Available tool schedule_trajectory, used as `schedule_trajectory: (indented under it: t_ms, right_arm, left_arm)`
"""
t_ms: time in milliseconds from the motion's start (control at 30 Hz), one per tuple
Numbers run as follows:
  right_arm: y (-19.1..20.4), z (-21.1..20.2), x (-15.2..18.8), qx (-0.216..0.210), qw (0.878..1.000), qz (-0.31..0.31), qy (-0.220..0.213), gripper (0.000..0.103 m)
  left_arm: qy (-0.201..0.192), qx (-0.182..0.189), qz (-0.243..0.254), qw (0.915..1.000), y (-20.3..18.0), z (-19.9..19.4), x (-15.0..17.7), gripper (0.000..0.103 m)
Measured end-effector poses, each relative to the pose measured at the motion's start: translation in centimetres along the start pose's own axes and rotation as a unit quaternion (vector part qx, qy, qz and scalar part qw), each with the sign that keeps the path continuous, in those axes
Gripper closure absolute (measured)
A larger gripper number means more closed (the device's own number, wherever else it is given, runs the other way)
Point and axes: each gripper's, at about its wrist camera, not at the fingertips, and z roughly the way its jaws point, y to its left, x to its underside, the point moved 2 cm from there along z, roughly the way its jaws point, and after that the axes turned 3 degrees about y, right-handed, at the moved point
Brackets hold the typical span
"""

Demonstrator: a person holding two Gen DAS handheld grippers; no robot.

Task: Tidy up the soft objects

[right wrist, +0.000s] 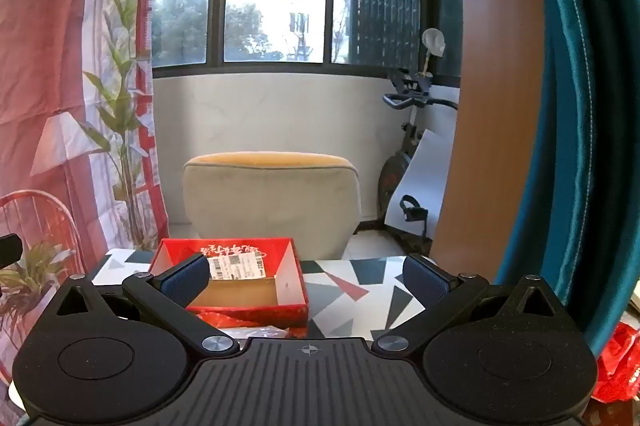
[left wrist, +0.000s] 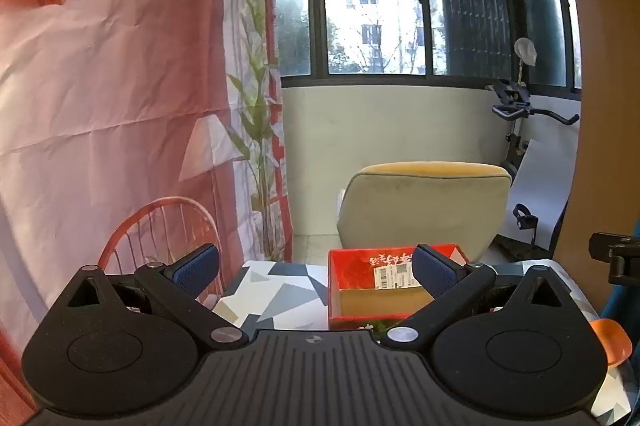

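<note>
The left tongs [left wrist: 316,272] stand spread wide, holding nothing, above a worktop [left wrist: 280,290] with a geometric-patterned cover. A red cardboard box [left wrist: 376,302] sits open on it, a shipping label [left wrist: 394,276] inside. Beyond stands a beige armchair [left wrist: 424,210].

Worktop [right wrist: 360,290] covered in white surface with grey, dark and red triangle pattern; same worktop [left wrist: 276,286] in left wrist view. Red open-top box [right wrist: 294,282] sits directly on it, toward left of right wrist view; in left wrist view the box [left wrist: 334,282] is right of centre. Box interior brown cardboard, white barcode label [right wrist: 236,266] on inner far wall. Crinkled red material [right wrist: 236,318] lies on worktop just in front of box, partly hidden.
</note>
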Motion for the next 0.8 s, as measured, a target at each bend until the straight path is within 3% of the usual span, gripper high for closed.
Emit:
schedule_trajectory:
  t_ms: [800]
  right_arm:
    - [0.02,-0.09,-0.08,-0.004,1.000,0.001,0.003,0.000]
  left_arm:
    - [0.001,0.003,-0.003,1.0000,0.04,0.14,0.18,0.000]
